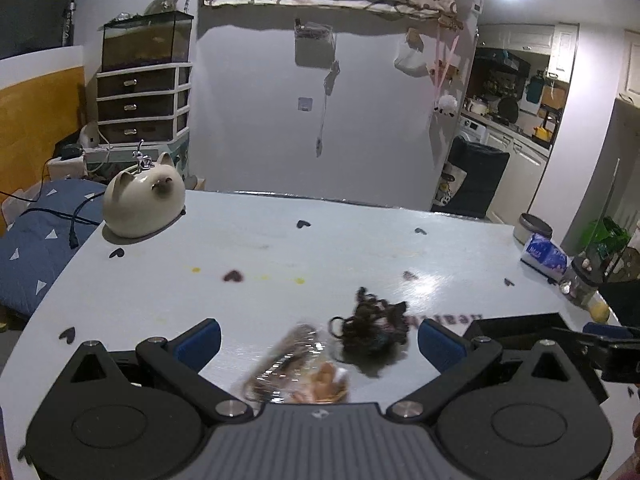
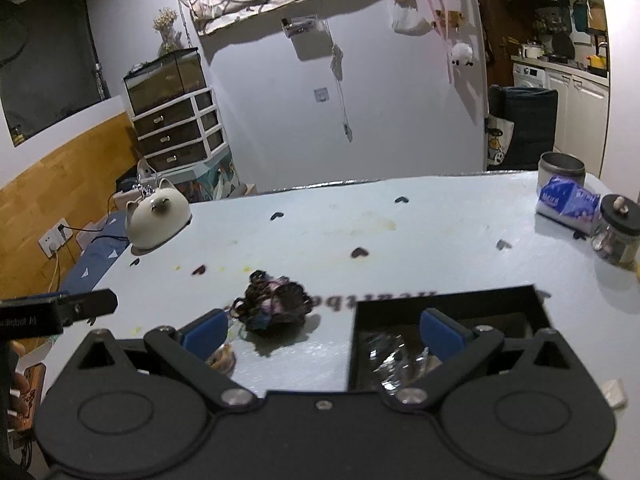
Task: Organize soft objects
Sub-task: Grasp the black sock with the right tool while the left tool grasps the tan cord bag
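A dark pile of hair ties [image 1: 374,330] lies on the pale table [image 1: 280,252]; it also shows in the right wrist view [image 2: 274,304]. A clear plastic packet with an orange item [image 1: 298,368] lies just in front of my left gripper [image 1: 320,338], which is open and empty, its blue pads either side of the packet and pile. My right gripper [image 2: 324,330] is open and empty, its right pad over a black box [image 2: 448,344] that holds a crinkled clear packet [image 2: 394,364]. The box's edge shows in the left wrist view [image 1: 520,326].
A white cat-shaped ceramic [image 1: 142,204] stands at the table's far left. A tissue pack [image 2: 568,200], a grey tin [image 2: 560,168] and a glass jar [image 2: 618,230] stand at the far right. A drawer unit [image 1: 142,106] stands beyond the table.
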The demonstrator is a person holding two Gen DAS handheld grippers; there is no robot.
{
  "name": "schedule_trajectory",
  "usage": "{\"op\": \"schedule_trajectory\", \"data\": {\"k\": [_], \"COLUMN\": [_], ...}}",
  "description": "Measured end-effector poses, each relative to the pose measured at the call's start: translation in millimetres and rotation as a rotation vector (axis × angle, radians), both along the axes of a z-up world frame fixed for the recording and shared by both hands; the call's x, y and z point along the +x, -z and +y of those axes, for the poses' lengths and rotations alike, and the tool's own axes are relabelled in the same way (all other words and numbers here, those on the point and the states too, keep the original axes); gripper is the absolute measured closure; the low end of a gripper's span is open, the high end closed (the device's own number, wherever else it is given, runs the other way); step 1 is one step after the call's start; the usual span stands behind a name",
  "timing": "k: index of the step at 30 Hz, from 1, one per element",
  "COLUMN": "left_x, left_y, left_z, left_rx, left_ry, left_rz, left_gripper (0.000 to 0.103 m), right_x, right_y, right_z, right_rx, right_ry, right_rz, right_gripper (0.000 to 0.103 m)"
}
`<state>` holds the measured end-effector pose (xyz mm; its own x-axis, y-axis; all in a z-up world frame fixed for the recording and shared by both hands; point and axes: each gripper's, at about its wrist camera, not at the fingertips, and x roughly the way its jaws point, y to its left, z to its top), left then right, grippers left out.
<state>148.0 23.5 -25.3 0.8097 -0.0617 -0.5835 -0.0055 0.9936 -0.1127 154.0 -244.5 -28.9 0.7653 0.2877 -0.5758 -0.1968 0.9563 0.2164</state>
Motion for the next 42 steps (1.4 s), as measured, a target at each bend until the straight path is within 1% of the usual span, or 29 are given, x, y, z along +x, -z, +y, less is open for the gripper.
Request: {"op": "schedule_trajectory", "data": {"k": [3,6,8,10,12,14,17,20,22,24,27,29,32,34,37,40,42], "left_x": [9.2,20.0,28.1,37.6,47.0,55.6,69.5,80.3,85.9,91.6,98.0,101.0,104.3,106.2,109.8,113.8,117.2], "left_y": [4.7,9.5,14.6,21.9,29.5,37.3,49.6,61.1,68.2,75.9,87.6,95.2,106.3,112.4,120.1,125.2,127.4], "left_z": [21.8,39.2,48.7,58.0,65.7,70.6,77.3,81.2,82.9,83.6,83.4,84.5,84.7,83.8,81.2,75.3,70.5], "left_rx": [0.004,0.013,0.022,0.031,0.038,0.039,0.037,0.045,0.047,0.052,0.07,0.082,0.094,0.099,0.108,0.118,0.127], "left_ry": [0.028,0.057,0.075,0.099,0.124,0.159,0.225,0.286,0.311,0.329,0.36,0.376,0.402,0.421,0.451,0.488,0.51], "left_rz": [0.015,0.025,0.037,0.056,0.079,0.101,0.127,0.15,0.164,0.187,0.224,0.242,0.273,0.287,0.304,0.312,0.313], "left_gripper": [0.0,0.0,0.0,0.0,0.0,0.0,0.0,0.001,0.002,0.005,0.006,0.006,0.006,0.006,0.008,0.009,0.012], "right_x": [-0.1,-0.7,-0.2,2.6,6.9,12.1,19.7,30.3,36.4,41.0,44.3,45.9,47.1,46.7,45.0,43.4,43.2], "right_y": [5.0,8.4,10.5,14.2,19.0,24.3,34.0,49.6,62.1,74.8,92.6,101.7,112.2,115.8,117.6,117.7,117.8], "right_z": [16.0,28.8,37.3,45.3,52.7,61.6,72.9,86.4,94.5,102.8,114.1,118.1,119.4,119.3,124.5,127.9,127.4], "right_rx": [0.011,0.042,0.042,0.039,0.037,0.021,0.004,-0.036,-0.069,-0.092,-0.136,-0.164,-0.18,-0.177,-0.214,-0.246,-0.26], "right_ry": [0.006,0.001,-0.007,-0.023,-0.036,-0.047,-0.082,-0.101,-0.111,-0.123,-0.128,-0.123,-0.101,-0.098,-0.112,-0.121,-0.125], "right_rz": [0.036,0.063,0.08,0.108,0.148,0.186,0.245,0.316,0.357,0.394,0.435,0.457,0.483,0.491,0.479,0.478,0.48], "right_gripper": [0.0,0.0,0.001,0.01,0.022,0.027,0.027,0.027,0.027,0.028,0.029,0.031,0.038,0.037,0.037,0.038,0.041]}}
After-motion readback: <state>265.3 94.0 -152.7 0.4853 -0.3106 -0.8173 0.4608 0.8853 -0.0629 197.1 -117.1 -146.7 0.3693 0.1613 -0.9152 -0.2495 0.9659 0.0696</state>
